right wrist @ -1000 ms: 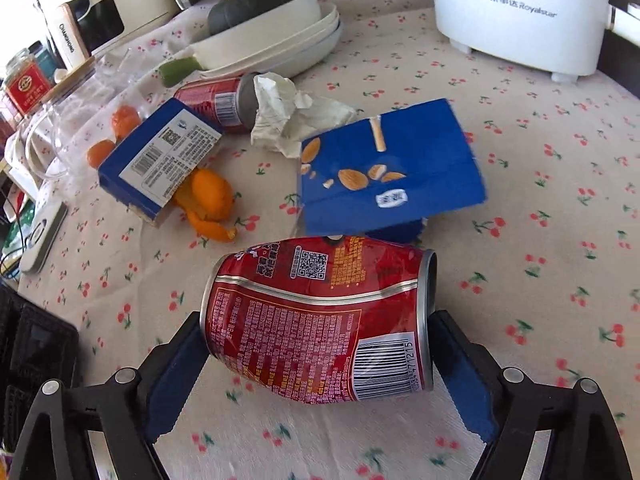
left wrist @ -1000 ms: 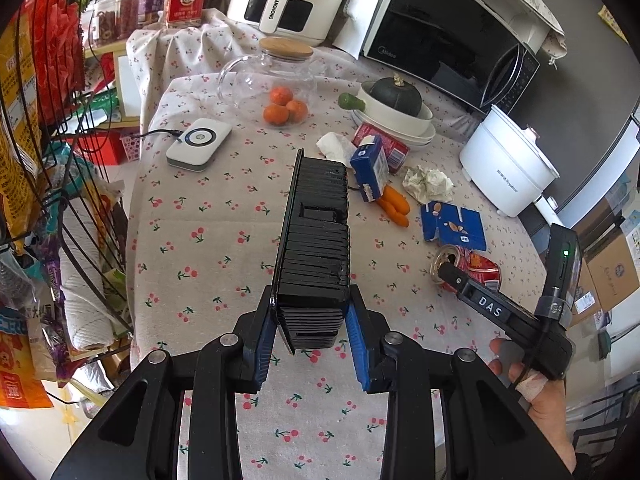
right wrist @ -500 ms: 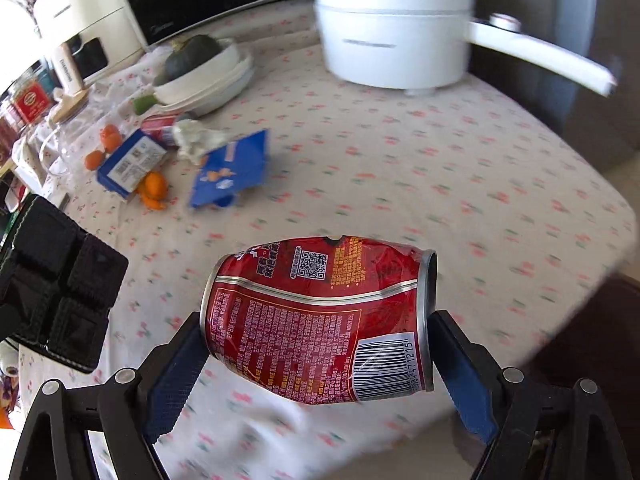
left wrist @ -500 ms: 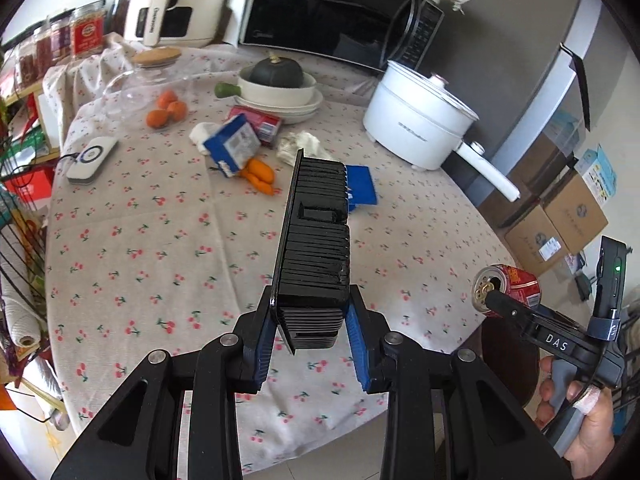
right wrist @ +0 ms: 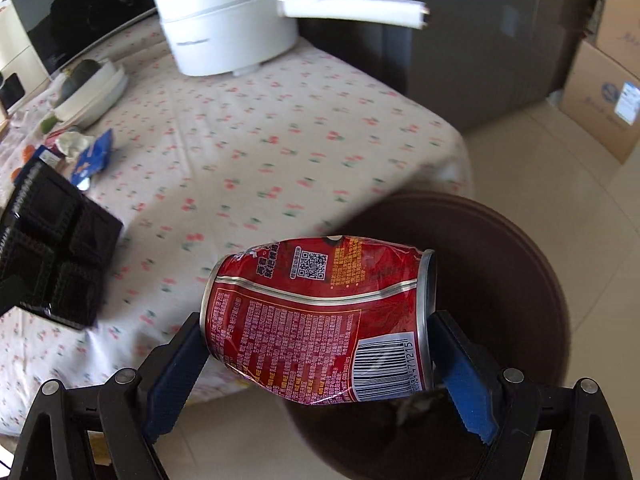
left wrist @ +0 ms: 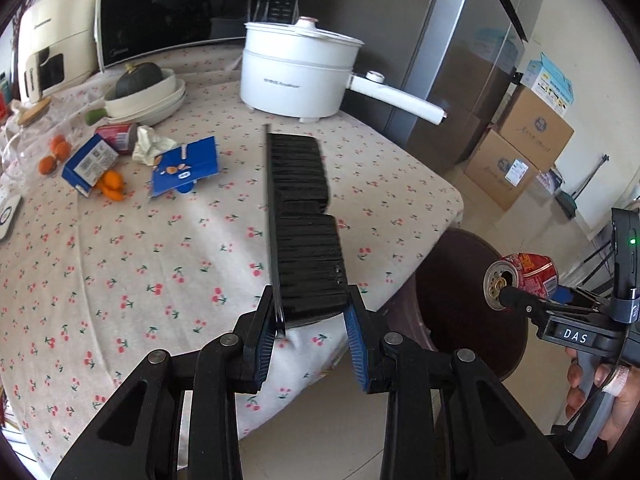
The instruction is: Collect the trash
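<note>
Carried off the table (left wrist: 120, 240) since a moment ago, the dented red can (right wrist: 320, 324) now hangs over the brown bin (right wrist: 520, 280) beside the table's edge, pinched end to end by the right gripper (right wrist: 320, 376), while the left gripper (left wrist: 310, 336) clamps what looks like a black tray (left wrist: 304, 224) above the table.

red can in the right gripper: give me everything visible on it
The red can is dented, crumpled aluminium, lying sideways, clamped end to end between the blue pads of the right gripper. Its side shows white and yellow print, a QR code and a barcode; the left wrist view shows its opened top. It hangs off the table edge, above the dark brown bin, touching only the pads.
</note>
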Available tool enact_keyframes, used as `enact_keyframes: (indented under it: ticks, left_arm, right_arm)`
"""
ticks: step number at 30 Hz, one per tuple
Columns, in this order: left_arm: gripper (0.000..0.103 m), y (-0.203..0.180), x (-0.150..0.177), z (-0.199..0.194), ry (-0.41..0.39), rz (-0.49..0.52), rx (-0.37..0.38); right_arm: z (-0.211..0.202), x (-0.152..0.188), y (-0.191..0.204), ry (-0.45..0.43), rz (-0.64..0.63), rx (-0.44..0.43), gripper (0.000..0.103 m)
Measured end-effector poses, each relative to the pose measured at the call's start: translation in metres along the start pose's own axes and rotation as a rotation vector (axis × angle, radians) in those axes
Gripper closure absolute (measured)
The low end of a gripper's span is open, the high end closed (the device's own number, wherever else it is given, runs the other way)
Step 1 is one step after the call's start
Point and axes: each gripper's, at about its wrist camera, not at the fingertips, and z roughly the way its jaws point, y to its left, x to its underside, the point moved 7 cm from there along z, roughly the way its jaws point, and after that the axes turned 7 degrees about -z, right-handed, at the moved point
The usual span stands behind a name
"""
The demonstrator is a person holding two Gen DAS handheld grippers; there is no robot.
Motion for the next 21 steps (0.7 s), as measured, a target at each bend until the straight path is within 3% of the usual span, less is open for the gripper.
enact_keyframes:
  ticks: [3,6,9,16,21]
  left_arm:
    - [0.092,-0.025,0.002,0.005,0.018,0.014,0.055]
    - [0.092,-0.050,0.005,0.013,0.014,0.082,0.078]
    - [0.092,-0.059,0.006,0.026,-0.037,0.220,0.017]
    - [0.093,-0.031,0.014,0.048,0.059,0.151,0.004]
    - [0.090,-0.035,0.058,0.042,0.127,0.250,0.033]
  right_arm:
    - [-0.001,0.009,-0.024,0.012,0.021,0.022,0.013]
    - [-0.003,0.017,-0.046,0.018,0.049,0.034,0.013]
    - [-0.004,0.025,-0.062,0.029,0.067,0.052,0.013]
    - [-0.002,0.035,-0.070,0.056,0.078,0.030,0.013]
    - [-0.003,0.038,-0.061,0.061,0.058,0.002,0.013]
